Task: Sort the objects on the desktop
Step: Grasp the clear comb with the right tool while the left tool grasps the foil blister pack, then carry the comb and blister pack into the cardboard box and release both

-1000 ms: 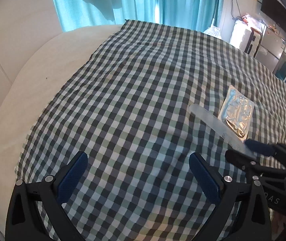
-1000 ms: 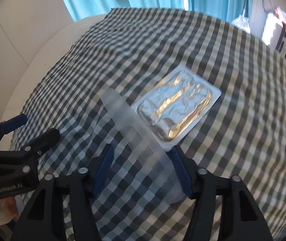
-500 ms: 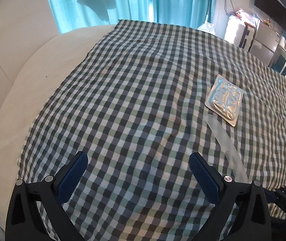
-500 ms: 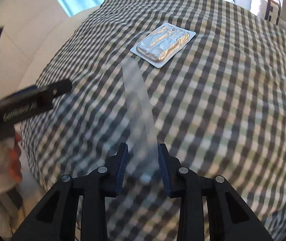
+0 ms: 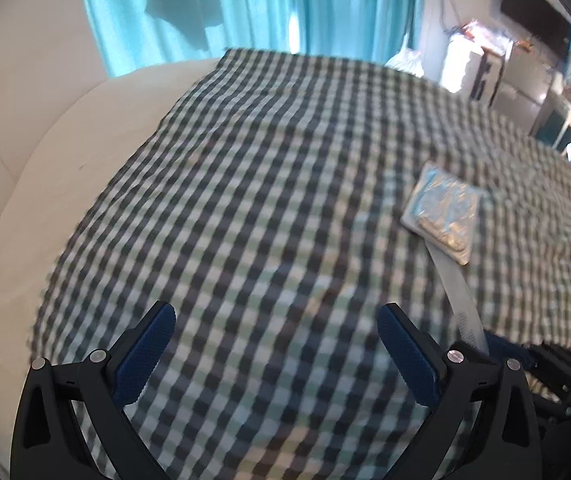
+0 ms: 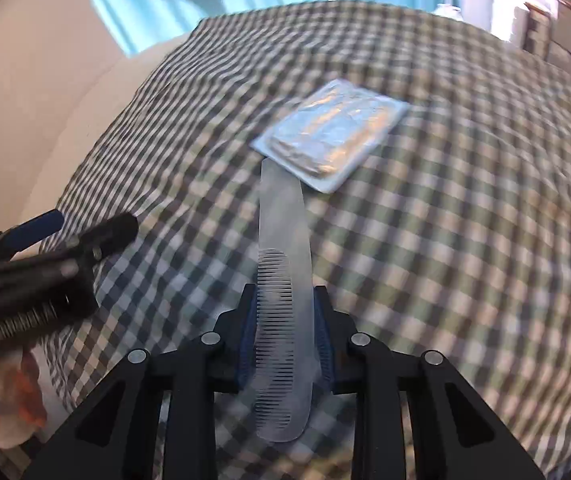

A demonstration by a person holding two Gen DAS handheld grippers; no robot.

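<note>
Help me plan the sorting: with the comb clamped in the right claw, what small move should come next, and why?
Probably lift the clear comb a little and draw it back. The right claw is shut on its toothed end, while its far tip appears to touch or overlap the foil packet on the checked cloth. Sliding forward could nudge the packet. The left claw is open.

Checkered cloth (image 5: 265, 208) covers the whole surface, and just a silver foil packet (image 5: 443, 212) is lying flat on it.
</note>
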